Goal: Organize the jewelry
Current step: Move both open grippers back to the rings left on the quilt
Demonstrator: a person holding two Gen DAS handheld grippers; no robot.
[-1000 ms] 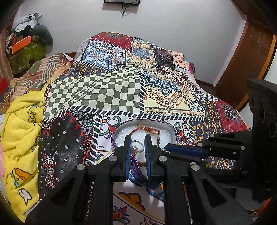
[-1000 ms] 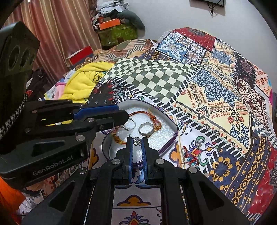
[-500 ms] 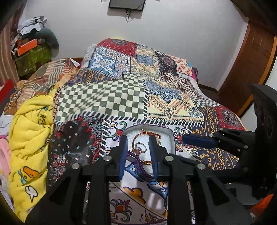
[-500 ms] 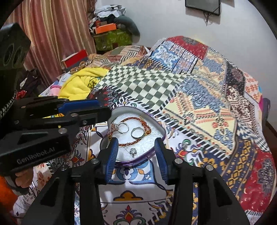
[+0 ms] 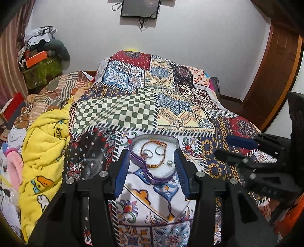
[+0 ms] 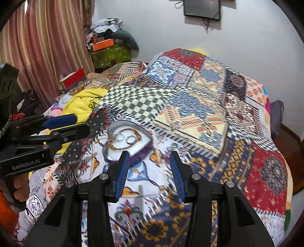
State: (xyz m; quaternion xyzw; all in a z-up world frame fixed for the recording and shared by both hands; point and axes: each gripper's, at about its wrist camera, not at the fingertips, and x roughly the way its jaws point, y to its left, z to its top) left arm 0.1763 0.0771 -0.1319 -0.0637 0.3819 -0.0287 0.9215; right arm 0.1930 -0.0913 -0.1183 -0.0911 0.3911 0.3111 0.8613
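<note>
A white tray with a purple rim [image 5: 137,161] lies on the patchwork bedspread [image 5: 117,114]. In it are an orange cord bracelet [image 5: 152,142], two silver rings [image 5: 161,151], a beaded chain [image 5: 154,166] and a small stud [image 5: 169,163]. My left gripper [image 5: 152,152] hovers just short of the tray, open and holding nothing. In the right wrist view the tray's rim [image 6: 141,152] sits ahead and to the left of my right gripper [image 6: 150,154], which is also open and holding nothing. Each gripper shows in the other's view: the right gripper [image 5: 229,148] and the left gripper [image 6: 76,124].
A yellow blanket [image 5: 45,148] is bunched on the left of the bed, with a pink item [image 5: 13,167] beside it. Boxes and clothes [image 6: 108,47] are stacked in the far corner by a curtain [image 6: 47,47]. A wooden door [image 5: 273,79] stands on the right and a screen [image 5: 139,8] hangs on the wall.
Both grippers, shut over the tray one second ago, have opened wide and drawn back from it. The jewelry stays in the tray.
</note>
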